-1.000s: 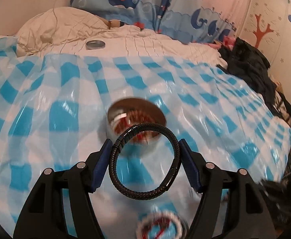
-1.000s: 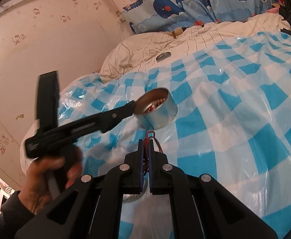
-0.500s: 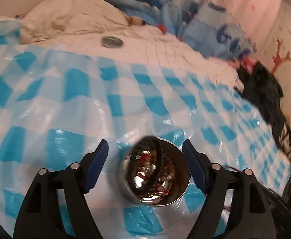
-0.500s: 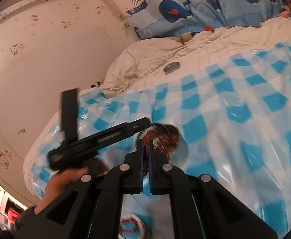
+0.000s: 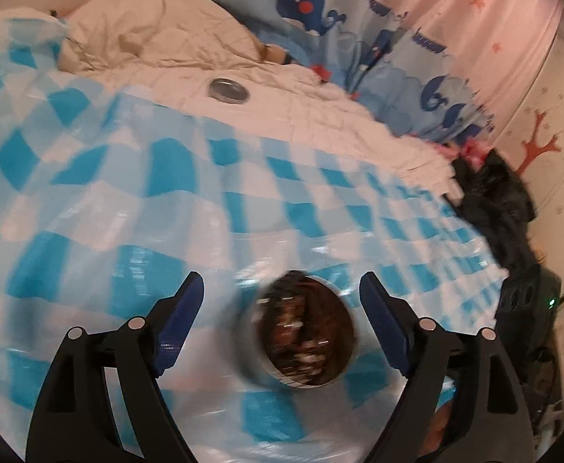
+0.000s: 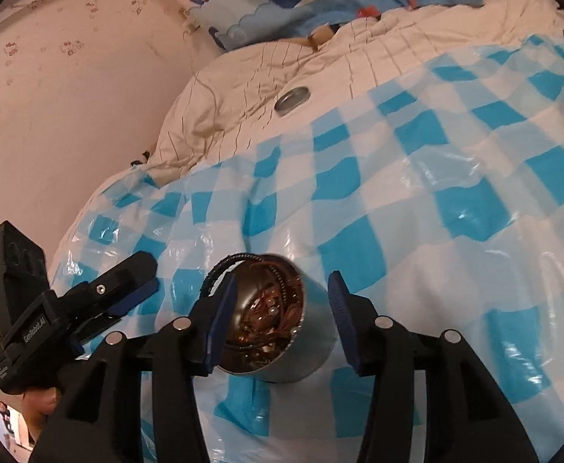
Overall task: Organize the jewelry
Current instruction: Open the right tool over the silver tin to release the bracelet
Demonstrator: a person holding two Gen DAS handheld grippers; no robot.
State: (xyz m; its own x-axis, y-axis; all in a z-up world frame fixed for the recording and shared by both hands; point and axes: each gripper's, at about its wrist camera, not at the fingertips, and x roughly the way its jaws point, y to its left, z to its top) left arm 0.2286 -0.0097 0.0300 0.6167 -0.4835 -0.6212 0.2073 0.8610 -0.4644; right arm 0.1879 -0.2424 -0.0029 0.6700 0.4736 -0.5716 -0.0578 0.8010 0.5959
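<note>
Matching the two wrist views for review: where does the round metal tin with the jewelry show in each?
Left wrist: metal tin, low centre, blurred, between the open left claw.
Right wrist: low centre, between the open right claw.
Shared landmark: round lid on the cream quilt.

On my left view the round silver metal tin (image 5: 305,332) smears with motion blur; I can't sort the tangled jewelry inside it.

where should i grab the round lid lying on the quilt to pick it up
Grip the lid across its thin rim, jaws opened wide and coming from above. It lies flat on the soft white quilt, so only opposite edges offer a hold.
</note>
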